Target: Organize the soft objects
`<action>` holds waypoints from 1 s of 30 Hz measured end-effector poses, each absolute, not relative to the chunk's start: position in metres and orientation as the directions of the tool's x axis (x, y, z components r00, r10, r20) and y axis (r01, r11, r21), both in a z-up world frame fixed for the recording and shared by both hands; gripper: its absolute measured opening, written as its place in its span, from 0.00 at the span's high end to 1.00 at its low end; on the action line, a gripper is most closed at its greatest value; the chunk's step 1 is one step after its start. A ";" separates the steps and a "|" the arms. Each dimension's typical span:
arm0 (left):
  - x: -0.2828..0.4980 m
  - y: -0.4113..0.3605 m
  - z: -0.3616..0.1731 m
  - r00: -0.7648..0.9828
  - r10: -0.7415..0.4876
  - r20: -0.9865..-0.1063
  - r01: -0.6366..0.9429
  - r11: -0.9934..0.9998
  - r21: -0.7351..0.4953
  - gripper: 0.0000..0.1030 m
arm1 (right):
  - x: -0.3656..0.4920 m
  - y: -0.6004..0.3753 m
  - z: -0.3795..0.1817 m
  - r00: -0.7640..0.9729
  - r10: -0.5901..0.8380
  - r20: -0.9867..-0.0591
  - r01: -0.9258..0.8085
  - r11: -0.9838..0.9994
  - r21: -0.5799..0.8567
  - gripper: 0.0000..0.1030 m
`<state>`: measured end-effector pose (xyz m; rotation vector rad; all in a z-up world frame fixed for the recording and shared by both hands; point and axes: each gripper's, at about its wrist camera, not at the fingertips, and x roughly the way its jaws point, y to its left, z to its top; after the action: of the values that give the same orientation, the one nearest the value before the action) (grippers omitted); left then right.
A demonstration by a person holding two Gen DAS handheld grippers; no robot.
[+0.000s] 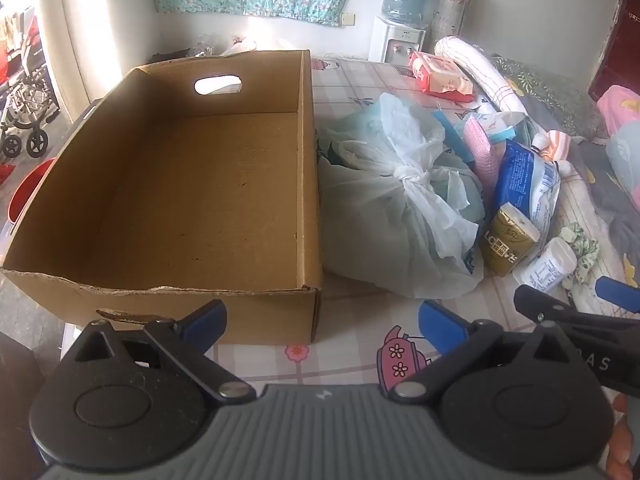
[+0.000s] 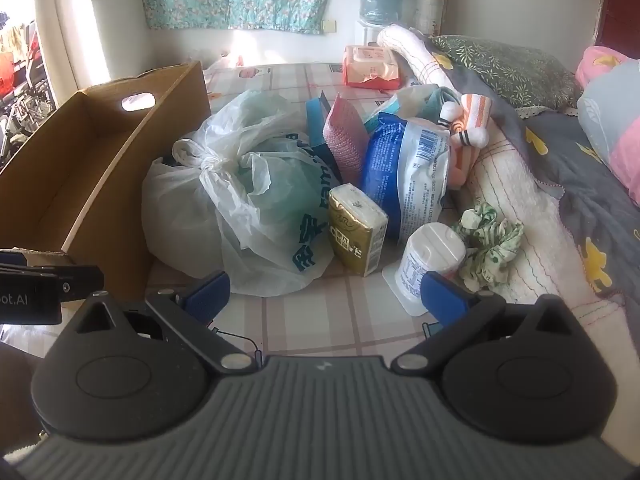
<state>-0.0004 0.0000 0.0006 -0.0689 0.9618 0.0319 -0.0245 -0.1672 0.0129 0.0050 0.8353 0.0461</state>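
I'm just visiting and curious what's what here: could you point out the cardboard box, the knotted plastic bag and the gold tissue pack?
cardboard box [image 1: 308, 168]: left wrist view, on its right wall.
knotted plastic bag [image 2: 210, 164]: right wrist view, on the knot.
gold tissue pack [image 2: 354, 236]: right wrist view, on its front face.

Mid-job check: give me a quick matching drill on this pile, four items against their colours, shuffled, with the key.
Items:
1. tissue pack
2. scrunchie
3. knotted plastic bag
4. cardboard box

Colours:
A. brown
B. gold
C. translucent white
D. green and white print

Pairs: 1-B, 2-D, 3-C, 4-A
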 end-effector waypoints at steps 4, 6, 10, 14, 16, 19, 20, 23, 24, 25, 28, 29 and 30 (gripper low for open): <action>-0.001 0.001 0.001 0.570 -0.017 -0.822 -0.052 0.997 -0.057 0.00 | -0.023 -0.170 0.015 0.663 0.048 -0.747 -0.047 0.999 0.023 0.01; -0.003 0.003 0.000 0.559 -0.023 -0.829 -0.058 0.996 -0.067 0.00 | -0.021 -0.168 0.013 0.657 0.035 -0.753 -0.048 0.999 0.005 0.01; -0.001 0.007 -0.002 0.542 -0.023 -0.840 -0.075 0.994 -0.076 0.01 | -0.018 -0.172 0.013 0.649 0.040 -0.760 -0.046 0.999 0.013 0.01; 0.002 -0.003 -0.007 0.534 -0.006 -0.845 -0.078 0.995 -0.056 0.01 | -0.016 -0.170 0.012 0.635 0.044 -0.771 -0.051 0.999 0.015 0.01; 0.002 -0.003 -0.008 0.529 -0.009 -0.848 -0.071 0.996 -0.055 0.00 | -0.016 -0.170 0.011 0.634 0.044 -0.772 -0.052 0.999 0.015 0.01; 0.003 -0.004 -0.009 0.526 -0.011 -0.850 -0.067 0.996 -0.054 0.01 | -0.015 -0.170 0.011 0.631 0.042 -0.775 -0.052 0.999 0.012 0.01; 0.003 -0.004 -0.009 0.527 -0.010 -0.850 -0.068 0.996 -0.054 0.01 | -0.015 -0.170 0.011 0.630 0.041 -0.775 -0.052 0.999 0.011 0.01; 0.003 -0.004 -0.009 0.527 -0.010 -0.850 -0.070 0.996 -0.056 0.01 | -0.015 -0.171 0.011 0.630 0.040 -0.775 -0.049 0.999 0.012 0.01; 0.003 -0.004 -0.010 0.526 -0.010 -0.850 -0.072 0.996 -0.056 0.00 | -0.015 -0.171 0.011 0.630 0.039 -0.775 -0.048 0.999 0.012 0.01; 0.003 -0.004 -0.010 0.525 -0.010 -0.851 -0.071 0.996 -0.056 0.01 | -0.015 -0.171 0.011 0.631 0.039 -0.775 -0.046 0.999 0.012 0.01; 0.003 -0.005 -0.010 0.522 -0.012 -0.853 -0.069 0.996 -0.057 0.00 | -0.015 -0.172 0.011 0.631 0.039 -0.775 -0.047 0.999 0.013 0.01; 0.003 -0.005 -0.010 0.522 -0.012 -0.853 -0.069 0.996 -0.056 0.00 | -0.015 -0.171 0.011 0.631 0.039 -0.775 -0.047 0.999 0.012 0.01; 0.003 -0.005 -0.010 0.522 -0.012 -0.853 -0.068 0.996 -0.056 0.00 | -0.015 -0.171 0.011 0.631 0.038 -0.775 -0.047 0.999 0.011 0.01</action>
<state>0.0034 -0.0050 -0.0101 -0.0855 1.0216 0.0335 -0.0154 -0.1715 0.0111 -0.0103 0.8870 0.0487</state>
